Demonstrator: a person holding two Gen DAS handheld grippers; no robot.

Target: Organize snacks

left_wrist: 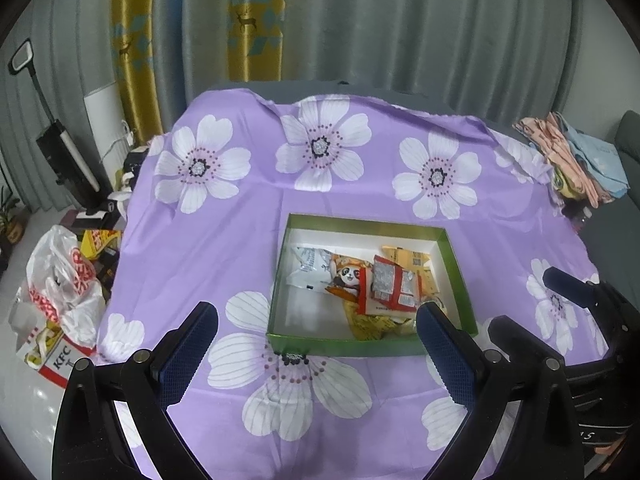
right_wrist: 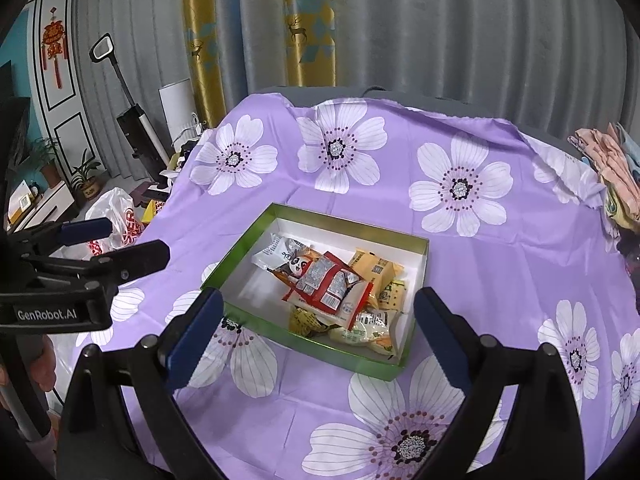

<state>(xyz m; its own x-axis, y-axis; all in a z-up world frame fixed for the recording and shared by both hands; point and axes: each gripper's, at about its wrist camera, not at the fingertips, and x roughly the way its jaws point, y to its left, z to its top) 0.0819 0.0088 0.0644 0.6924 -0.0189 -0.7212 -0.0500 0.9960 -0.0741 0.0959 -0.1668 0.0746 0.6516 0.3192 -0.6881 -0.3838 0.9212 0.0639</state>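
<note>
Green box [left_wrist: 372, 344] sits mid-counter on the purple flowered cloth [left_wrist: 224, 232]. All snacks are inside it: red packet [right_wrist: 326, 290] on top of the pile, panda packet [left_wrist: 347, 276] and white packet [left_wrist: 310, 266] toward the far left, yellow packets [right_wrist: 376, 268] along the right wall. Left gripper [left_wrist: 318, 320] and right gripper [right_wrist: 318, 312] both hover at the box's near edge, jaws spread wide and holding nothing.

Home (living rm), curtains [right_wrist: 312, 20], vacuum [right_wrist: 132, 112]
</note>
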